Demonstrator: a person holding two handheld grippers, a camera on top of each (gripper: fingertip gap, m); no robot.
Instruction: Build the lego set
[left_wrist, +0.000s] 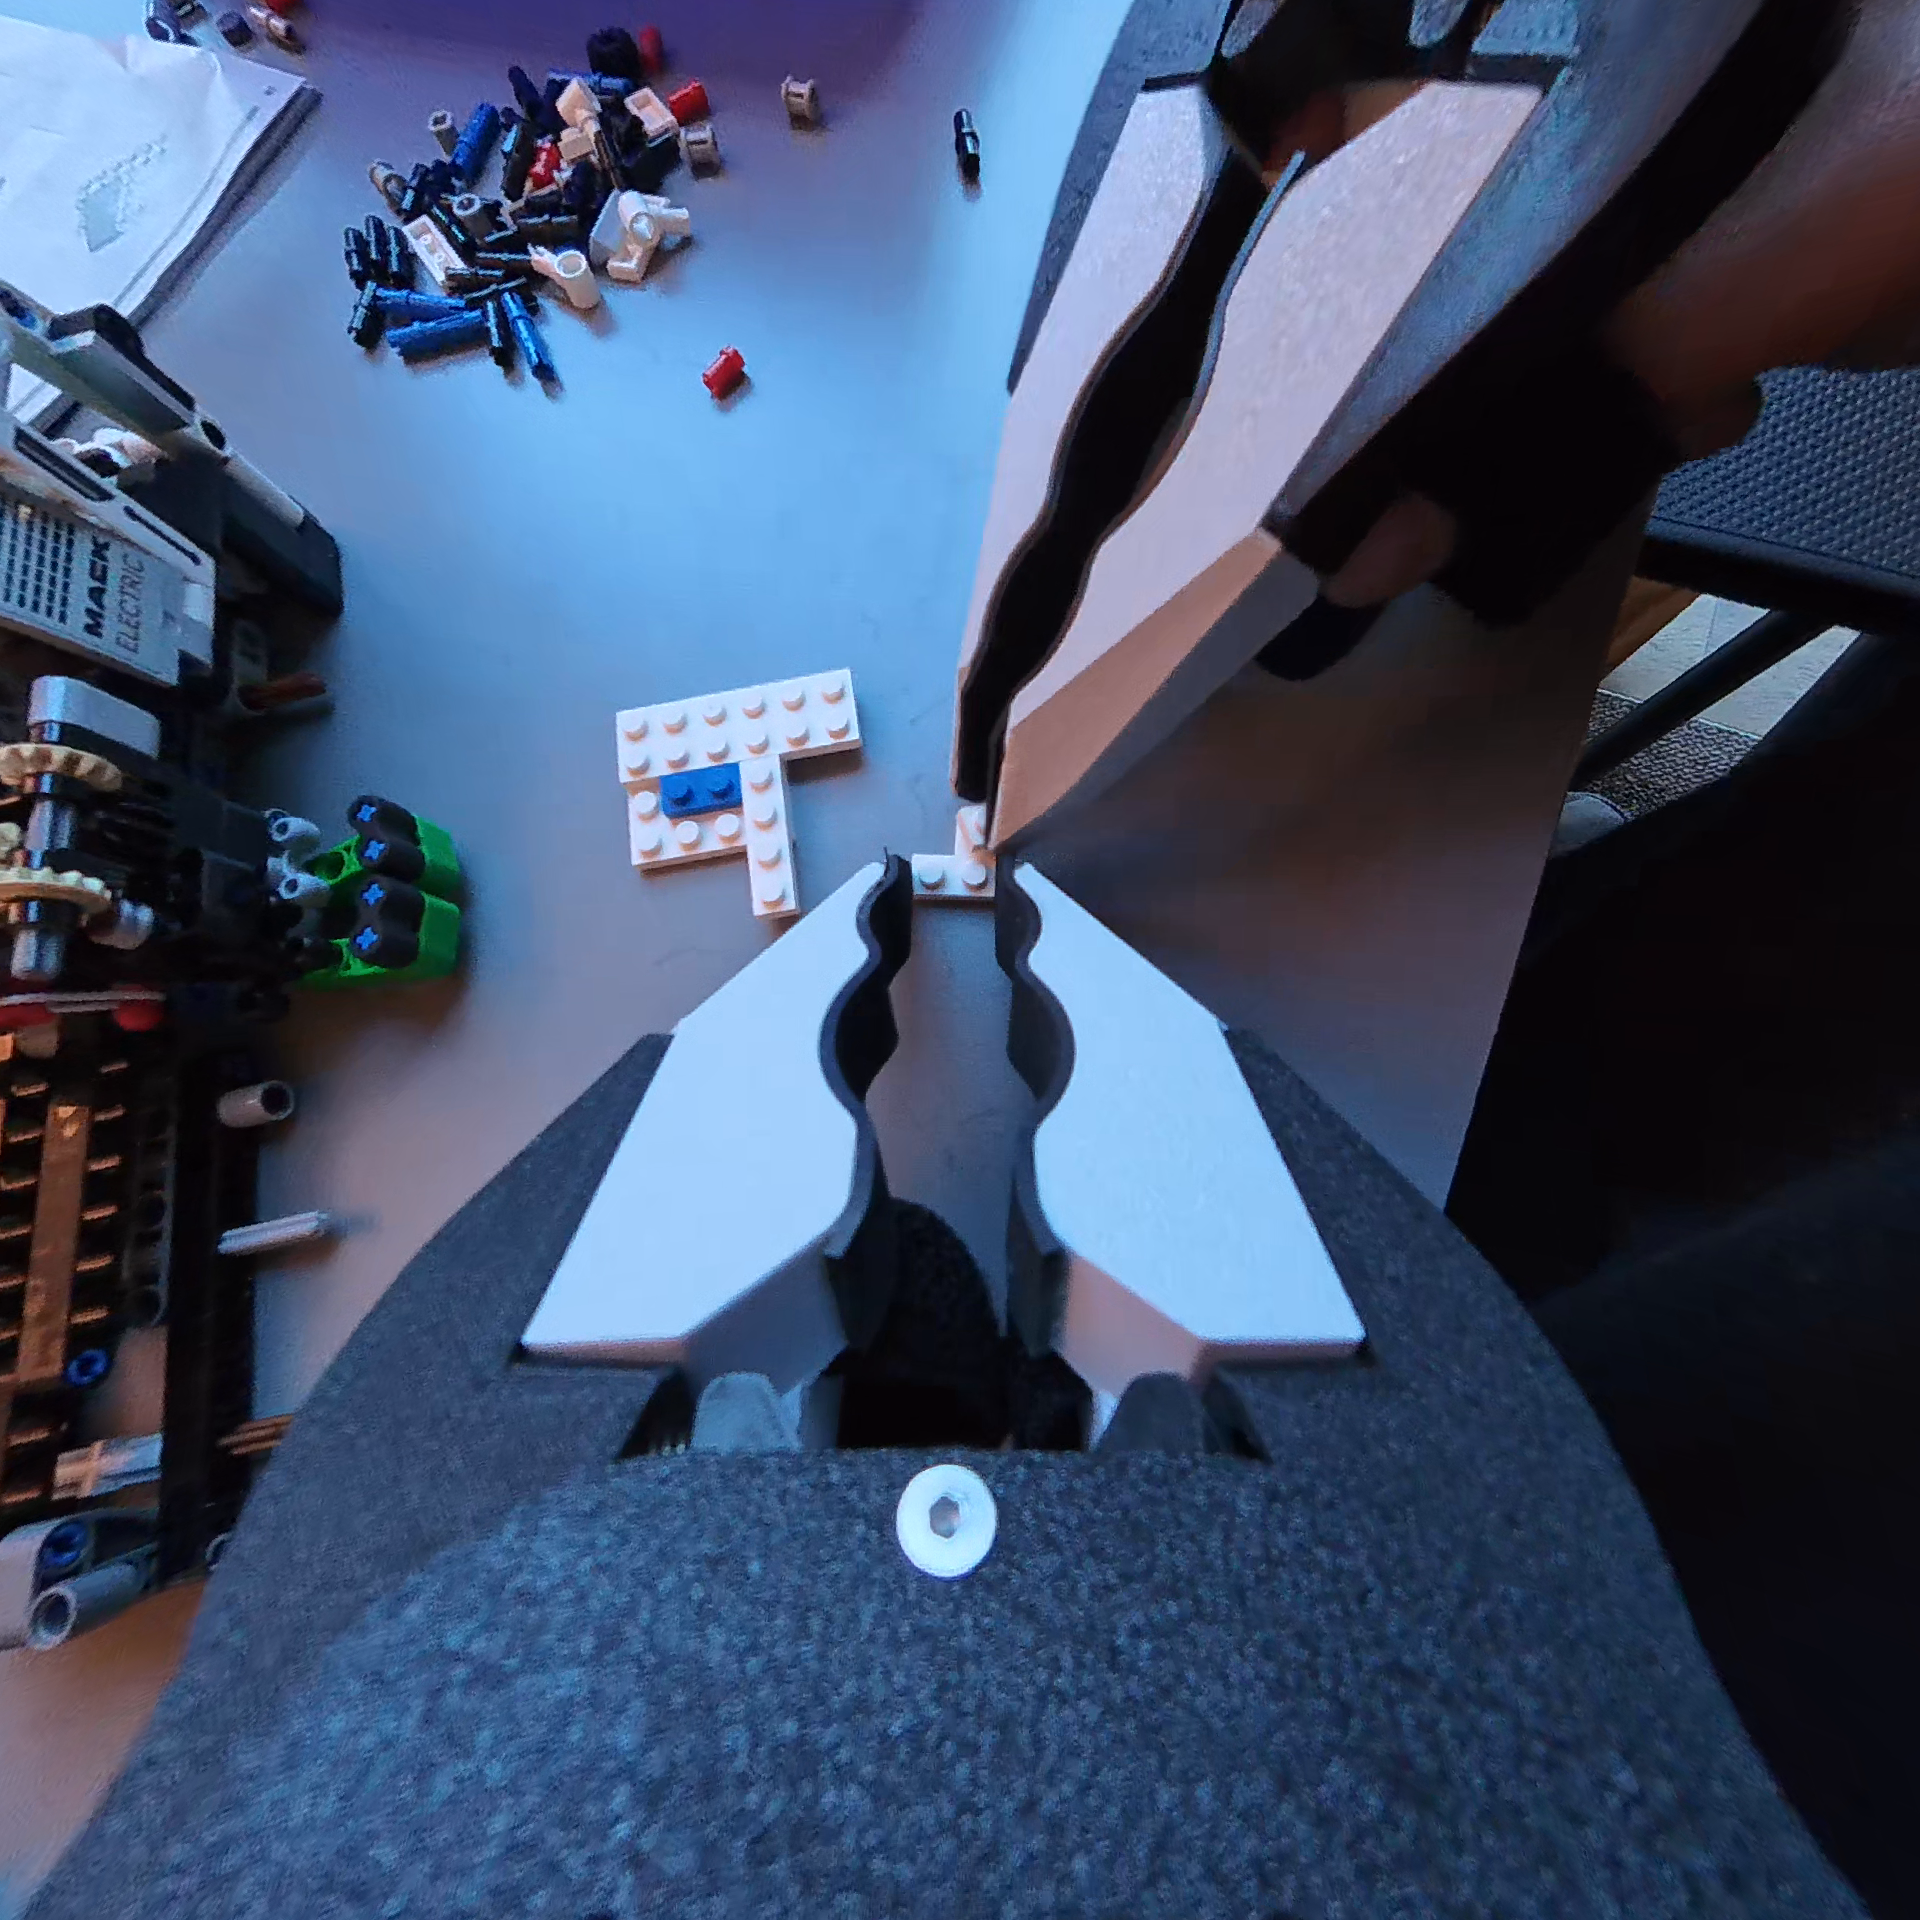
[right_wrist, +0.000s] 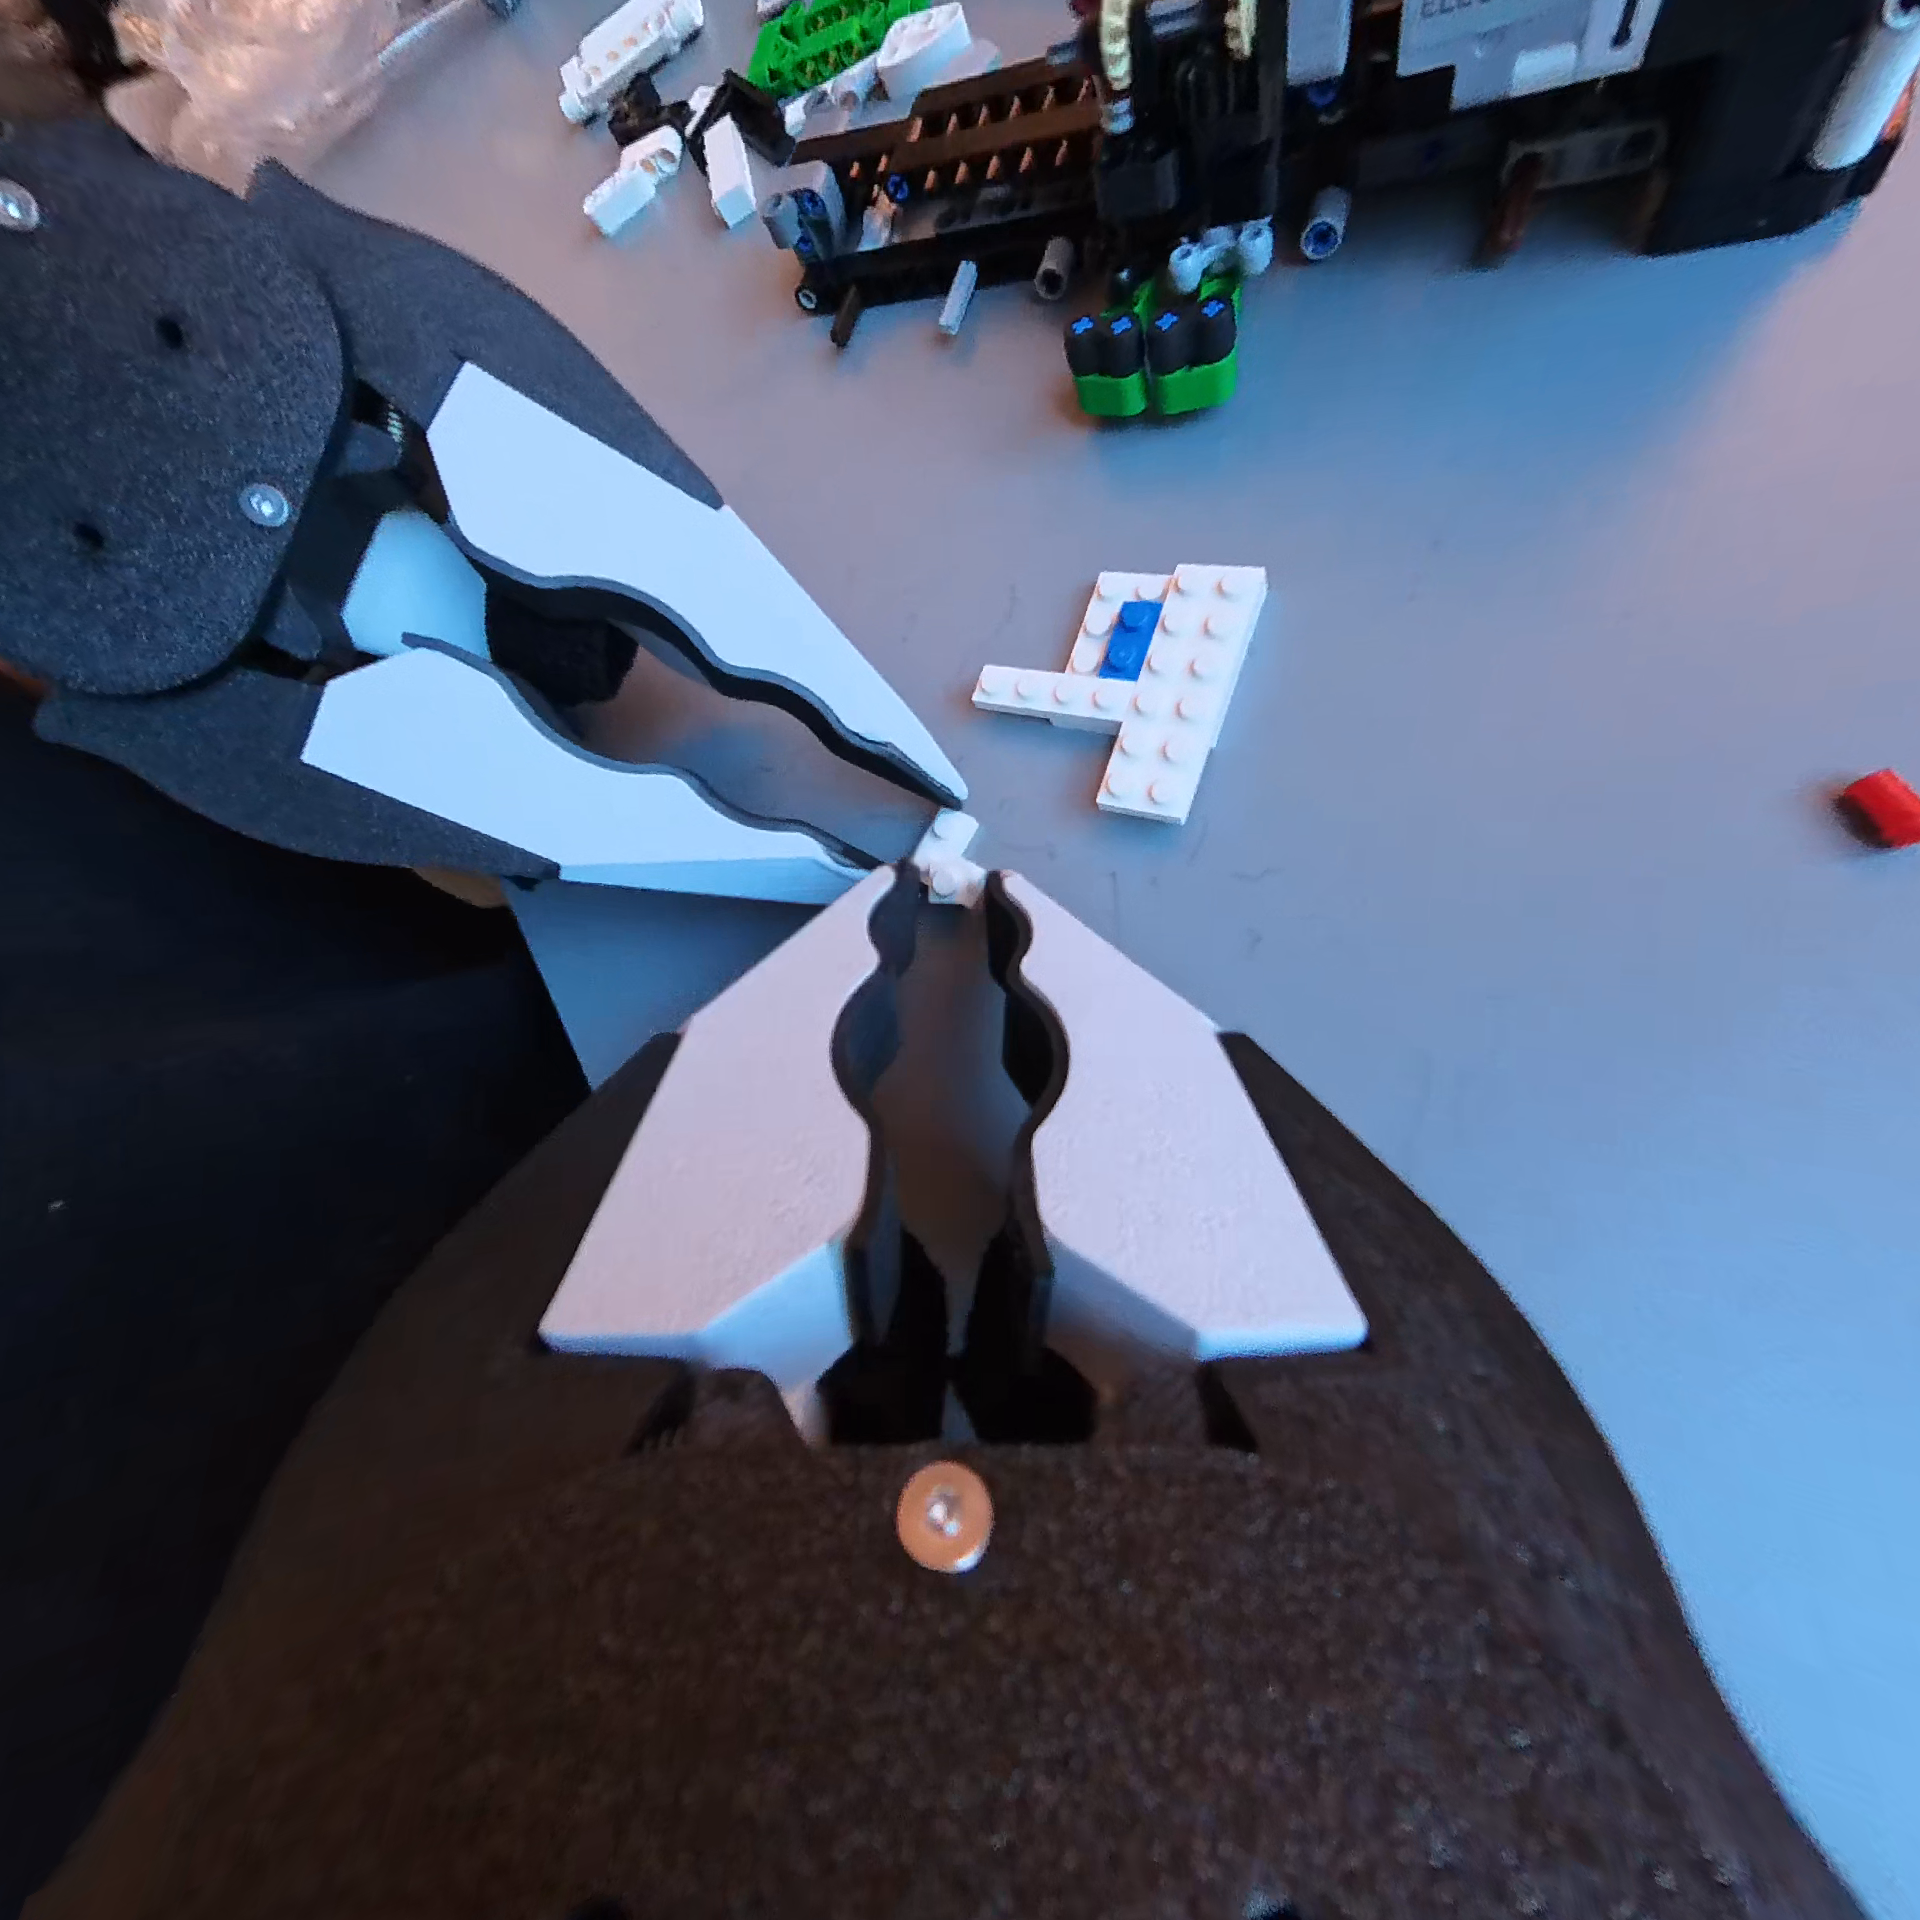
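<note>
A small white corner plate (left_wrist: 948, 876) is held between both grippers just above the grey table. My left gripper (left_wrist: 951, 871) is shut on one end of it. My right gripper (right_wrist: 951, 881) is shut on the other end of the plate (right_wrist: 954, 836). In the left wrist view the right gripper (left_wrist: 977, 816) comes down from the upper right. In the right wrist view the left gripper (right_wrist: 925, 831) comes in from the left. A flat white plate assembly (left_wrist: 790, 717) with a blue plate (left_wrist: 701, 792) on it lies on the table just beyond; it also shows in the right wrist view (right_wrist: 1195, 665).
A partly built black truck model (left_wrist: 94, 831) (right_wrist: 1351, 125) stands at the table's side, with green pieces (left_wrist: 400, 894) (right_wrist: 1153, 353) next to it. A pile of small loose pieces (left_wrist: 520, 208), a red piece (left_wrist: 724, 371) (right_wrist: 1883, 805) and a booklet (left_wrist: 114, 156) lie farther off. The tips of both grippers are at nearly the same place.
</note>
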